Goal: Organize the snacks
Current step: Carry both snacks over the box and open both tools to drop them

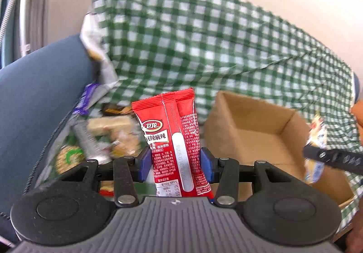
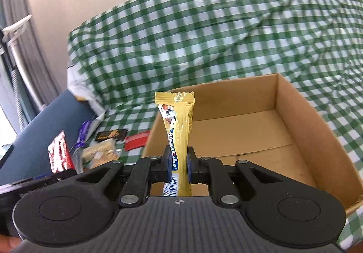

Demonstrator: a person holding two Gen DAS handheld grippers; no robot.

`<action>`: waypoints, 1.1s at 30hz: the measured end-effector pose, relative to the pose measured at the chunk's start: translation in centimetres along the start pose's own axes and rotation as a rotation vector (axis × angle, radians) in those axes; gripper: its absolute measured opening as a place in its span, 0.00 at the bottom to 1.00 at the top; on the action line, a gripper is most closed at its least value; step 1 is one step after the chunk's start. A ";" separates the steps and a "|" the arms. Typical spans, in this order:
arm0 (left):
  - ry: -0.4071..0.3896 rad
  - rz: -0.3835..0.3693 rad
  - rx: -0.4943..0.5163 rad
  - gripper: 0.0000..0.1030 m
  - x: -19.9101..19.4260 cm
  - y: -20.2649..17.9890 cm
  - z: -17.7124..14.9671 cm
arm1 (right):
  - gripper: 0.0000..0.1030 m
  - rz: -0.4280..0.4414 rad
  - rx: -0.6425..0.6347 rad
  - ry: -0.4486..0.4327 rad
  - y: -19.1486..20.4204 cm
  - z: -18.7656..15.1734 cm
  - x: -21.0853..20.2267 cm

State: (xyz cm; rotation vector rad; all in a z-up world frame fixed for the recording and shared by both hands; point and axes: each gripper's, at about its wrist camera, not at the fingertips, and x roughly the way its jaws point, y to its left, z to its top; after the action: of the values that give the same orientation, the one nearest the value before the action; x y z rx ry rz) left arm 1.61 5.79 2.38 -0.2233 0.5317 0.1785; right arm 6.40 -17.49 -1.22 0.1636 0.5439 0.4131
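Both claws loaded. Our left claw (image 1: 175,163) is clamped on a red spicy-snack packet (image 1: 174,139), blue pads pressing its two long edges low down, so the packet stands upright with its crimped top pointing away from us. Our right claw (image 2: 179,165) is pinched nearly closed on a thin yellow snack stick (image 2: 179,130), gripped below its middle; the wrapper is squeezed narrow at the pads and fans out above. Holding both near the bottom end looks deliberate to us: the free end goes into the box first and the packets drop clear on release. The cardboard box (image 2: 301,130) sits open-topped on the green checked cloth (image 2: 204,33), and what we see of its floor is bare in both views, so we judge sorting is at an early stage. In the right wrist view the yellow stick is already lined up in front of the box's near-left corner; in the left wrist view the box lies to the right of the red packet, with the right claw and its stick showing at the far right edge. The unsorted snack pile (image 2: 99,151) lies left of the box, against a blue cushion (image 1: 40,98); pile items are blurred, contents hard to name. Risk: both claws converging on one box could collide, so we'd stagger the drops.
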 end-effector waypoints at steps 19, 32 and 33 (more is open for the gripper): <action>-0.016 -0.150 0.090 0.49 1.2 -10.0 3.6 | 0.12 -0.211 0.120 -0.092 -5.4 1.8 -1.1; -0.001 -0.168 0.109 0.49 1.7 -10.5 3.2 | 0.13 -0.277 0.073 -0.100 -5.1 1.9 -1.1; -0.001 -0.170 0.110 0.49 1.6 -10.6 3.2 | 0.13 -0.278 0.071 -0.099 -5.1 1.9 -1.1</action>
State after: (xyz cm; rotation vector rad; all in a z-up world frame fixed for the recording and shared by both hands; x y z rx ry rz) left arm 6.93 -3.36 5.94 -0.1602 0.5176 -0.0160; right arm 8.29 -22.64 -0.38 0.1727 0.4755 0.1145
